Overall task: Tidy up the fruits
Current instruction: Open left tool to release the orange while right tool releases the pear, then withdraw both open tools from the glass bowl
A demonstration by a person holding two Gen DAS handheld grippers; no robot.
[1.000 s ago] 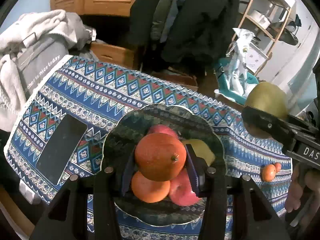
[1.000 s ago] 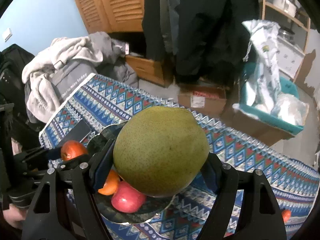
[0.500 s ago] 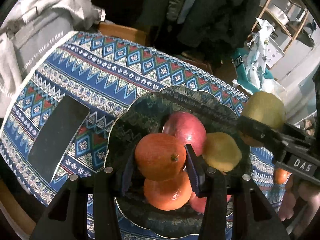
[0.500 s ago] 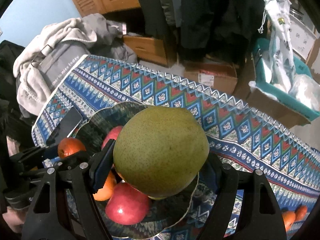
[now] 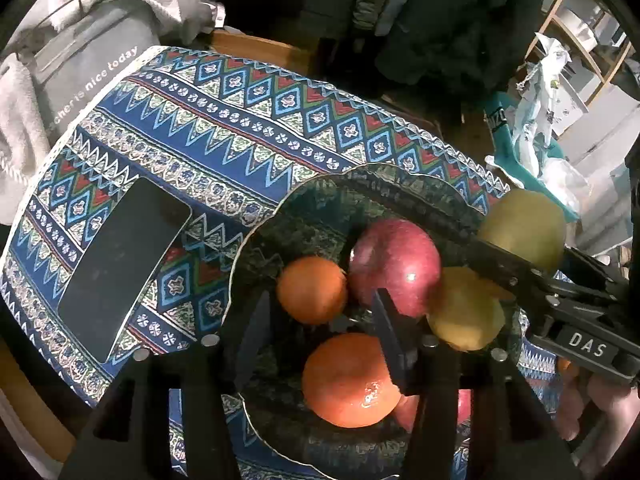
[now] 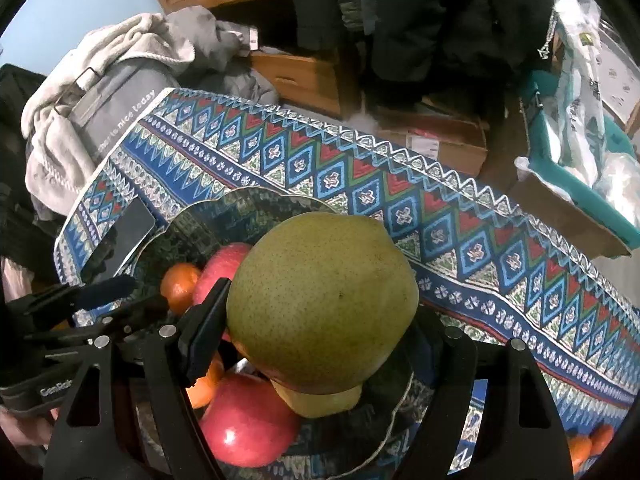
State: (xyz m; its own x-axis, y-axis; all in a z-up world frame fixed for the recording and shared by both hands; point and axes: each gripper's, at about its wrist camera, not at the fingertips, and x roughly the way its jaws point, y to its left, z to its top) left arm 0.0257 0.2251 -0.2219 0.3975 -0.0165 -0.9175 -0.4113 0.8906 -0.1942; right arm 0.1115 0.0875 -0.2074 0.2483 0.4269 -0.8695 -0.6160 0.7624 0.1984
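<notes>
A dark green glass bowl point(image 5: 320, 184) on the patterned cloth holds a red apple point(image 5: 394, 266), a yellow fruit point(image 5: 466, 314), a large orange point(image 5: 348, 380) and a small orange point(image 5: 308, 292). My left gripper point(image 5: 322, 300) hangs low over the bowl with its jaws opening. The small orange rests in the bowl at the fingertips, and the pads stand off it. My right gripper point(image 6: 320, 320) is shut on a big green pear point(image 6: 324, 296), held just above the fruit at the bowl's right side point(image 6: 240, 200). A second red apple point(image 6: 248, 420) lies under it.
A black phone point(image 5: 120, 264) lies on the cloth left of the bowl. Small oranges point(image 6: 588, 444) sit on the cloth at the far right. A grey bag with towels point(image 5: 80, 60) presses against the table's left end. Cardboard boxes point(image 6: 440, 140) stand beyond the far edge.
Both grippers have sunk toward the bowl. The left jaws have parted and let the small orange down among the fruit. The pear stays gripped, now lower over the bowl.
</notes>
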